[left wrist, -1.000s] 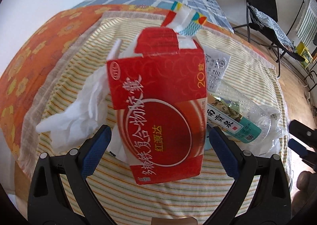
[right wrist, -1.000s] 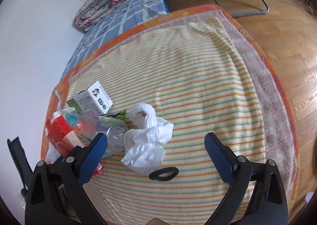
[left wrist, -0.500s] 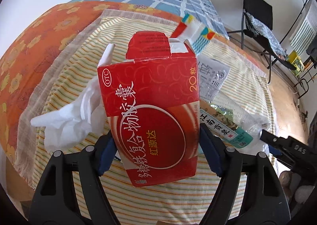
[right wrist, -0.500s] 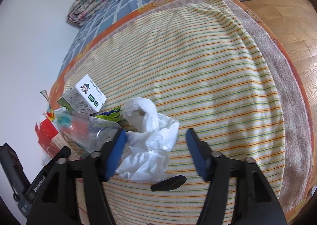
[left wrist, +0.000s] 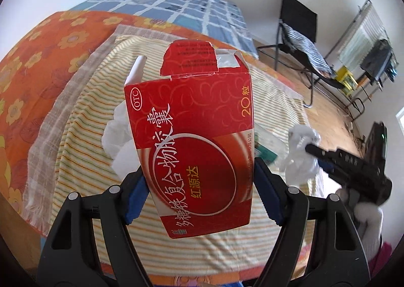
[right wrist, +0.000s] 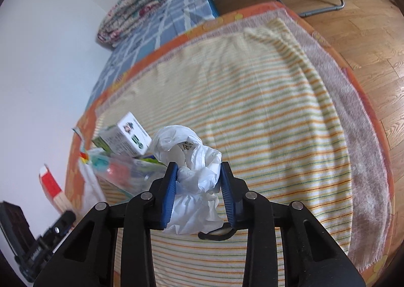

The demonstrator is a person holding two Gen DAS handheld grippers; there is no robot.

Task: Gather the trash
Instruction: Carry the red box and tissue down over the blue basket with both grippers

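Gripping red carton (left wrist: pixel 194 140) at frame centre, left tool (left wrist: pixel 199 186) clenched | right tool (right wrist: pixel 199 186) closing on white bag (right wrist: pixel 194 173), lower centre | risk: thin plastic slipping free

Your left gripper (left wrist: pixel 199 186) clamps a glossy red cardboard box (left wrist: pixel 194 140); your right gripper (right wrist: pixel 199 186) pinches a crinkled, thin white plastic bag (right wrist: pixel 192 168). Under both lies a soft striped cloth blanket (right wrist: pixel 265 115), and beyond its far edge the floor (right wrist: pixel 366 24) is smooth varnished wood.
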